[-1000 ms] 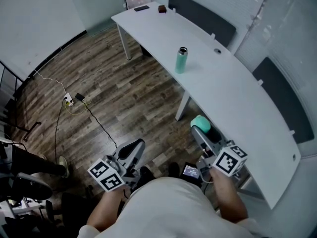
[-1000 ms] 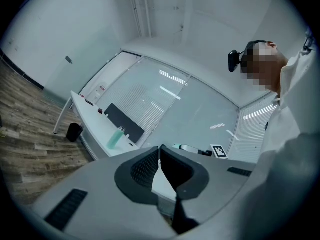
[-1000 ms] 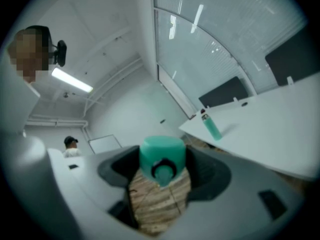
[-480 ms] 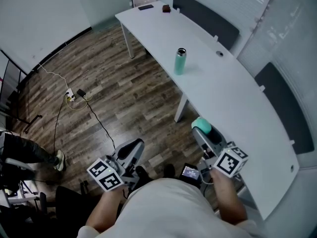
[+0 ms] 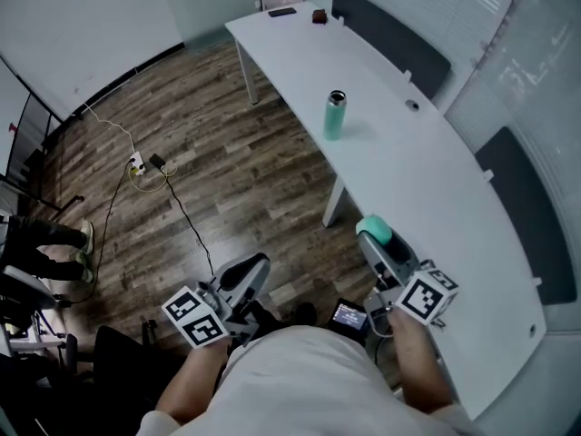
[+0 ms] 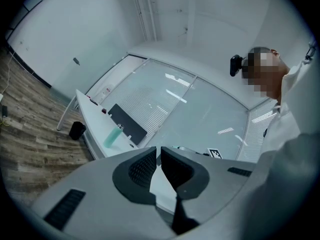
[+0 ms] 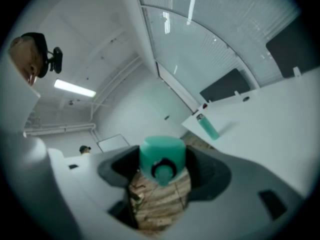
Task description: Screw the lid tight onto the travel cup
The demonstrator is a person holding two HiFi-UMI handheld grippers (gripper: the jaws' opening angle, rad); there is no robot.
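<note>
The teal travel cup (image 5: 335, 116) stands upright and open-topped on the long white table (image 5: 427, 180), well ahead of both grippers. It also shows in the left gripper view as the cup (image 6: 113, 135) and in the right gripper view as the cup (image 7: 207, 126). My right gripper (image 5: 377, 239) is shut on the teal lid (image 5: 373, 229) and hovers by the table's near edge. In its own view the lid (image 7: 161, 156) sits between the jaws of the right gripper (image 7: 161, 170). My left gripper (image 5: 243, 275) is shut and empty over the wooden floor, and the left gripper (image 6: 158, 166) holds its pads together.
Dark partition panels (image 5: 392, 36) line the table's far side. Small dark objects (image 5: 318, 15) lie at its far end. A power strip with cables (image 5: 141, 163) is on the floor. A person's legs (image 5: 54, 248) are at the left. A black bin (image 6: 76, 130) stands under the table.
The whole scene has shifted in view as the person walks toward the table. Both grippers keep their poses, and the lid stays in the right jaws.
</note>
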